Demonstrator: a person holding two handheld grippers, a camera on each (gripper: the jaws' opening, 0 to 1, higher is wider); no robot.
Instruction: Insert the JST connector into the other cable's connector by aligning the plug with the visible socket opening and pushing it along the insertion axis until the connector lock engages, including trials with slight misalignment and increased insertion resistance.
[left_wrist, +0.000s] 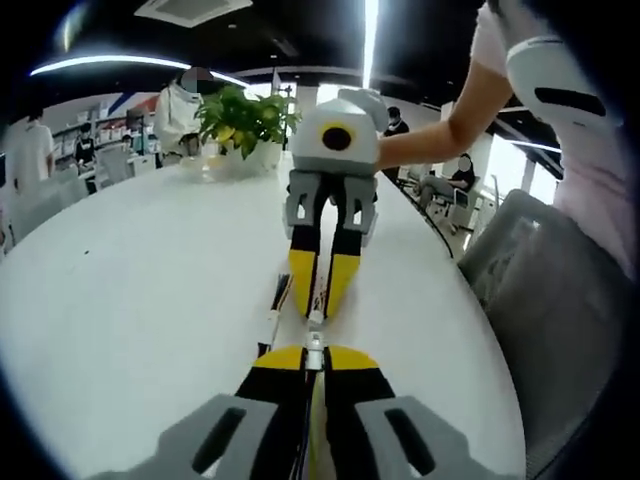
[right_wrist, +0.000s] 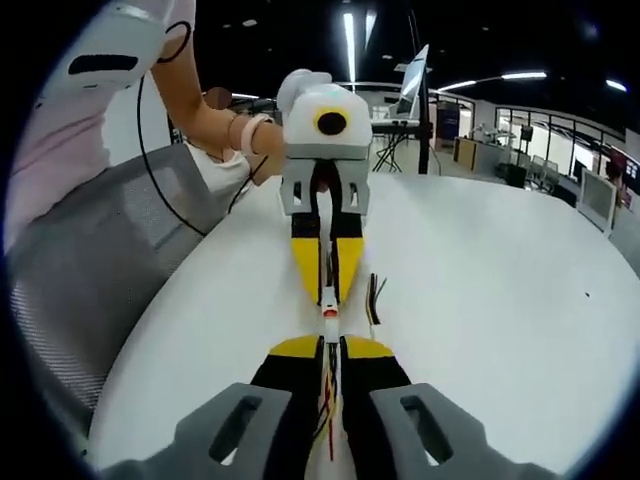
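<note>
The round white table had a smooth, matt top that looked like laminate. Both grippers looked like plastic: the left gripper and right gripper had matt grey bodies with yellow-and-black jaws of a slight sheen. The grey mesh chair back looked woven and rough. The potted green plant had glossy leaves.

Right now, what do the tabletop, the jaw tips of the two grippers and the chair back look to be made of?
The tabletop looks like smooth white laminate or painted board; it gives soft reflections. The left gripper and right gripper have matte yellow and black jaw tips, probably moulded plastic or rubber pads; I can't tell which. The chair back is grey woven mesh, its fine grid visible.
</note>
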